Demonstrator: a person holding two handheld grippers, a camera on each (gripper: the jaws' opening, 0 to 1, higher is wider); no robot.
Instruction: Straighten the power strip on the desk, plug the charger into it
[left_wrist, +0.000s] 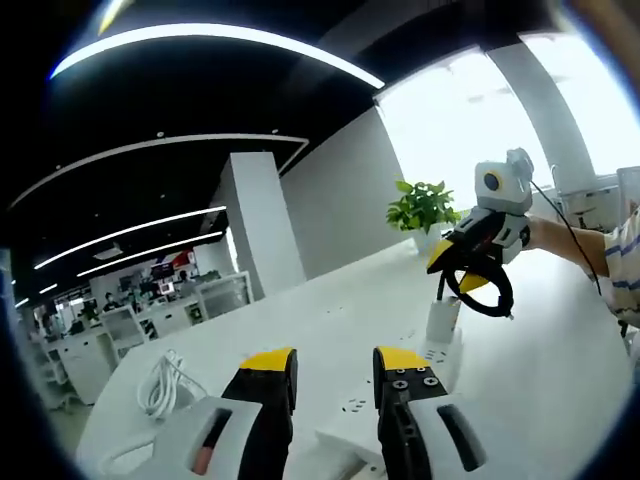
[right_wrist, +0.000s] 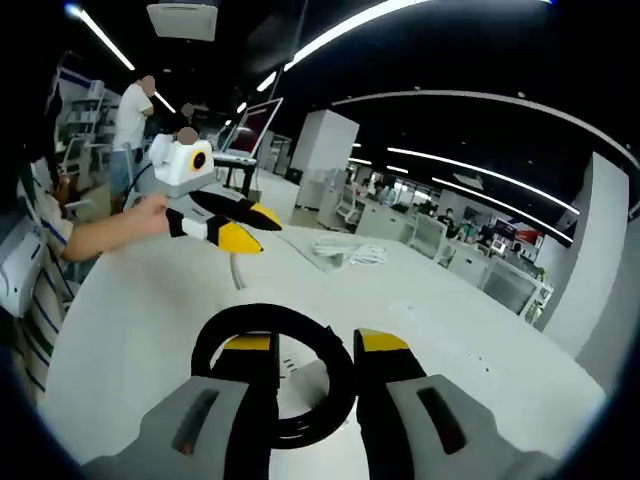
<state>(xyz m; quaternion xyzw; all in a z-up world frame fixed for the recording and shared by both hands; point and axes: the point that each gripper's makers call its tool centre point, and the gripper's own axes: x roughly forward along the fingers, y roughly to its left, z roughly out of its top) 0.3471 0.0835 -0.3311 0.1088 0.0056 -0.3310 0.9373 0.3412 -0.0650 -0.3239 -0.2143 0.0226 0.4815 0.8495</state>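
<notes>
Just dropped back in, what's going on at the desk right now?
A person works two tongs over a white desk. The right tongs grip the charger's coiled black cable just above the white charger, which stands on the power strip, apparently plugged in. The left tongs hover open over the strip's near end. A white cord lies aside.

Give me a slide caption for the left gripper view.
Right gripper holds charger above white power strip, black cable looping below.

Window glare, dim ceiling, fisheye warp
</notes>
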